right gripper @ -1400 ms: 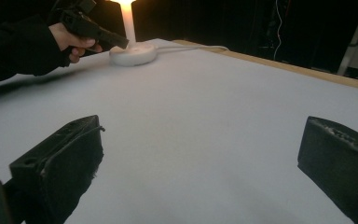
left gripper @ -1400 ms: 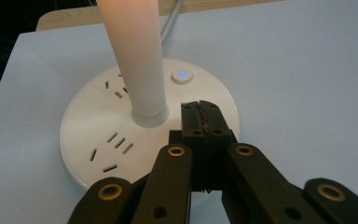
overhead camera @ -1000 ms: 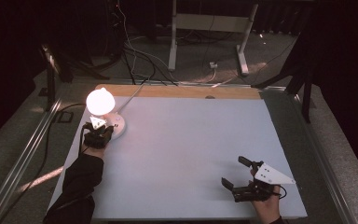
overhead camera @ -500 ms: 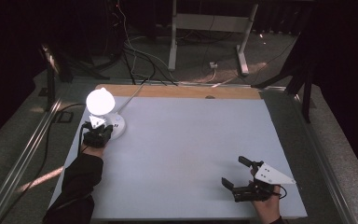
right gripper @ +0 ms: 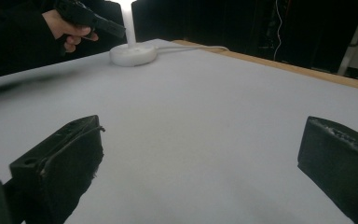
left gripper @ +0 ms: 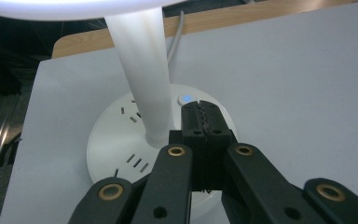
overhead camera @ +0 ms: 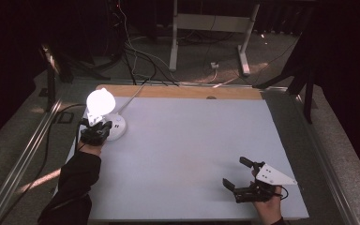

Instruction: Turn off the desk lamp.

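Near the far left corner of the desk (overhead camera: 183, 154) stands a white lamp (overhead camera: 104, 108), lit, its bright round head above a slim upright stem and a flat round base. From the base a white cable (overhead camera: 133, 93) runs off toward the far wooden edge of the desk. Over the near side of that base hangs the left hand-held gripper (overhead camera: 97, 132), held in a dark-sleeved hand. Seen from the left gripper view, its jaws are pressed together with nothing between them, and their tips (left gripper: 204, 119) sit just beside a small round button (left gripper: 185, 99) with a blue light on the base (left gripper: 116, 140), right next to the stem (left gripper: 144, 70); whether the tips touch the base cannot be told.

Close to the near right corner of the desk, well apart from the lamp, the right hand-held gripper (overhead camera: 240, 176) rests low over the bare desk surface. Its jaws stand wide apart, empty, and point across the desk toward the lamp (right gripper: 133, 51), with the grey three-cornered plate (overhead camera: 274, 175) on top.
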A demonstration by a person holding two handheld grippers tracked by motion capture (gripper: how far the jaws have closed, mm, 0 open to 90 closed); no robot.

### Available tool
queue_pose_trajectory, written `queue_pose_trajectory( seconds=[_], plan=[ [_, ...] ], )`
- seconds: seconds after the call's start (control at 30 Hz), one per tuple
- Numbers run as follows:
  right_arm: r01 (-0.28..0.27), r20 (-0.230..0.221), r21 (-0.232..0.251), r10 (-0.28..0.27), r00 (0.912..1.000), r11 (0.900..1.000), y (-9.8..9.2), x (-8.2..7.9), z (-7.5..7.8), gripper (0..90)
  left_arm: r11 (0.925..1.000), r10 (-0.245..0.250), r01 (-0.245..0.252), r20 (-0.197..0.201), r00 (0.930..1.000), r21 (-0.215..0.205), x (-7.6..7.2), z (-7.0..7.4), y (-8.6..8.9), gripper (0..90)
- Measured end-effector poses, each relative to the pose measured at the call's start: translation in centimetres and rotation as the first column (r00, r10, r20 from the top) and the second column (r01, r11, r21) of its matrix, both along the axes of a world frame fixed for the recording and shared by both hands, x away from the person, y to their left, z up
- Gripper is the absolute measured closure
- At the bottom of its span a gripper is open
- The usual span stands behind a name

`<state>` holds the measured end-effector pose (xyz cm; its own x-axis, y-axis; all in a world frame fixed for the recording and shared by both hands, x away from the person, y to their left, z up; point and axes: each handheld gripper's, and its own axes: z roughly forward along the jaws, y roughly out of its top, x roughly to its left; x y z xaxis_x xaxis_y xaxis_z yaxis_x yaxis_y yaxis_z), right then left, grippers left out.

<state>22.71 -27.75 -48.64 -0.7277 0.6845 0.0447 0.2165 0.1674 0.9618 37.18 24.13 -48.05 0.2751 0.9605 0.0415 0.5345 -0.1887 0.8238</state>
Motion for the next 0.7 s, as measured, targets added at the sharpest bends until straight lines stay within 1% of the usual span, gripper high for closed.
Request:
queue_pose_trajectory(
  seconds=[0.2,0.53,0.7],
  plan=[
    [-0.001,-0.001,-0.001,0.001,1.0,1.0,0.0,0.0,0.0,0.0,1.0,-0.003,0.003,-0.008,1.0,-0.003,0.0,-0.4,0.0,90.0],
    [0.0,-0.003,-0.002,0.0,1.0,1.0,0.1,0.0,-0.1,0.0,1.0,-0.003,0.002,-0.026,0.9997,-0.007,-0.1,-1.7,0.1,90.0],
    [-0.002,-0.005,-0.004,0.002,1.0,1.0,0.2,0.0,-0.1,0.0,1.0,0.005,-0.006,-0.039,0.9992,-0.007,-0.2,-2.4,0.4,90.0]
  ],
)
